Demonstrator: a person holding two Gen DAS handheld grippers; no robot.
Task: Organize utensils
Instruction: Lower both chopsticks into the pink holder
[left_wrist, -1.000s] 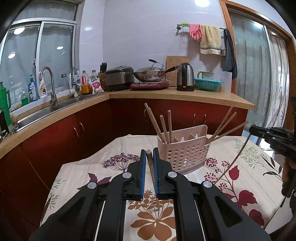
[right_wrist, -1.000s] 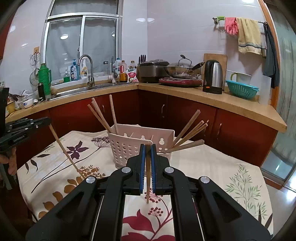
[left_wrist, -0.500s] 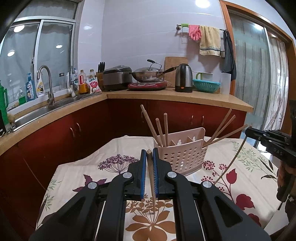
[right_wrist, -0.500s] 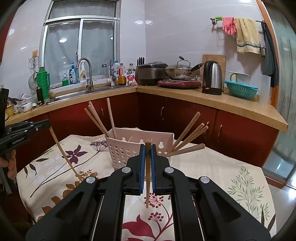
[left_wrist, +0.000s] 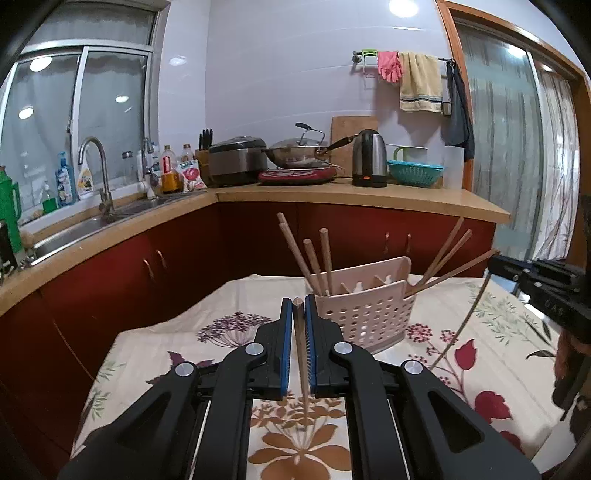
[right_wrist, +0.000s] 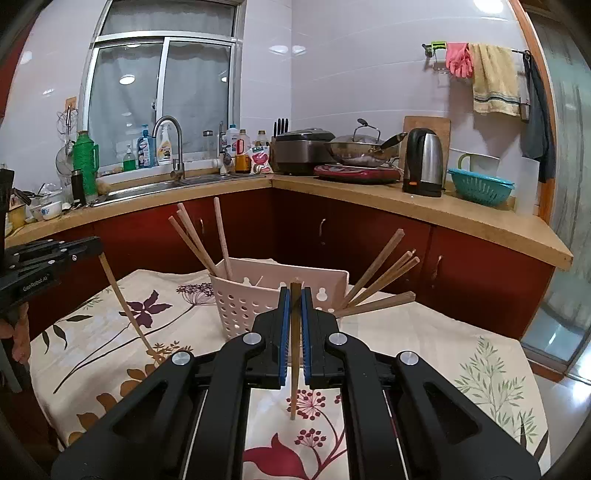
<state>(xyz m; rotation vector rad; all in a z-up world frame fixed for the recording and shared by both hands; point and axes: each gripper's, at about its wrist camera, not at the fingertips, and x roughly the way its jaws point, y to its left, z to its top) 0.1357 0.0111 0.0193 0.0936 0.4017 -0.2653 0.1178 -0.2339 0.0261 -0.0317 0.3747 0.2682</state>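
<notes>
We hold two grippers over a table covered with a floral tablecloth (left_wrist: 424, 306), and each one is clenched on a single wooden chopstick. The left gripper (left_wrist: 298, 308) pinches its chopstick (left_wrist: 303, 369) between the blue pads near the thick end, so the stick hangs nearly upright with its thin tip pointing down toward the brown flower print near the front edge of the table; whether the tip touches the cloth we cannot tell. The right gripper (right_wrist: 294, 295) grips its own chopstick (right_wrist: 293, 369) the same way, upright, thin end down above the cloth's red sprig pattern. Seen from the right wrist, the left gripper's stick slants down from the jaws toward the cloth near the left edge. Between and beyond the two grippers, toward the far edge of the table, stands the pale pink perforated utensil basket (left_wrist: 365, 317). In its left compartment a group of chopsticks (left_wrist: 310, 258) leans up and to the left; from its right end more chopsticks (right_wrist: 384, 277) fan out to the right, one lying lowest and almost level. Behind the table runs a wooden countertop (right_wrist: 443, 210) over red cabinets, carrying a kettle (right_wrist: 423, 166) and a wok (right_wrist: 358, 147).
</notes>
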